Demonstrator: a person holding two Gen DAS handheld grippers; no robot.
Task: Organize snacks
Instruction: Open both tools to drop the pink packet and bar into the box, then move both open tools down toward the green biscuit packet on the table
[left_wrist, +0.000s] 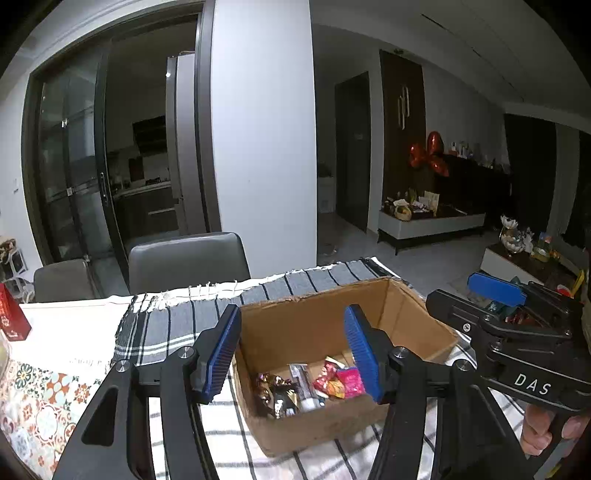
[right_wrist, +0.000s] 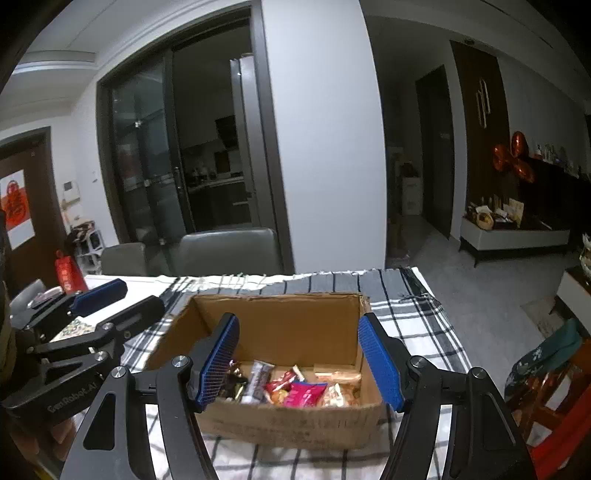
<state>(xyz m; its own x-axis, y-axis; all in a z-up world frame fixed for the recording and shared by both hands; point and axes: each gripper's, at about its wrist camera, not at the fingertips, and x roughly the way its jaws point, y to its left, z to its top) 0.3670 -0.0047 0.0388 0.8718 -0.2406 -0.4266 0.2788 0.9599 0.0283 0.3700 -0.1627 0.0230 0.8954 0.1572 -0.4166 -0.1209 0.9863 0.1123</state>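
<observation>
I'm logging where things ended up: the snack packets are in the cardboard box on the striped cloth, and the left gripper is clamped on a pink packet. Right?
Not quite. The left gripper is open and holds nothing, as the left wrist view shows. The snack packets do lie in the cardboard box on the striped cloth.

Table (left_wrist: 62, 321): pale top at its far edge, seen from my left tool. Directly on it lay a patterned floral cover (left_wrist: 40, 398) at the left and a black-and-white checked cloth (right_wrist: 413, 325) with a grey striped, fringed far end. On the cloth stood an open cardboard box (right_wrist: 280, 321). A red carton (left_wrist: 11, 317) stood on the table at the far left.
</observation>
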